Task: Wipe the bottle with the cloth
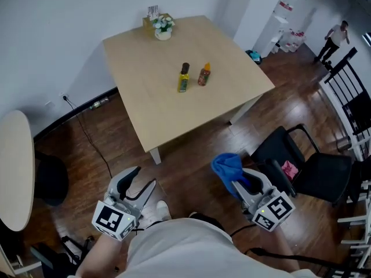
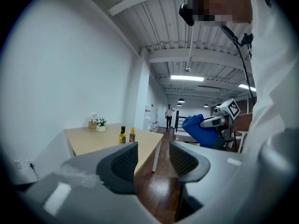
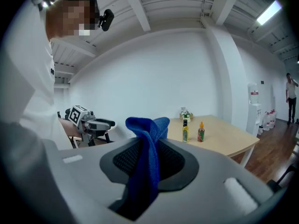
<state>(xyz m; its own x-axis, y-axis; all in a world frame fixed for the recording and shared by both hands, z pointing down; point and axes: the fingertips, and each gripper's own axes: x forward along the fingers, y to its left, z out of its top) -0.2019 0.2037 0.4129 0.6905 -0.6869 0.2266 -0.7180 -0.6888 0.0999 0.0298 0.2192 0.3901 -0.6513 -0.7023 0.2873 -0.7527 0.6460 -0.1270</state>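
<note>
— Spotted the bottle [image 1: 183, 80] upright on the table [image 1: 156, 109], well beyond the cloth [image 1: 227, 165]?
— Yes. Saw cloth pinched in the right gripper [image 1: 236, 178], left gripper [image 1: 145, 177] agape, empty; caught the pinch only in right gripper view.

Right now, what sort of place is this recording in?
Likely an open office or loft-style workspace: a pale table on a dark wood floor, a black office chair, and an exposed beamed ceiling with strip lights.

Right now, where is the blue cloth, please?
Head view, lower right: the blue cloth is pinched in the right hand-held gripper, near the black chair.
</note>
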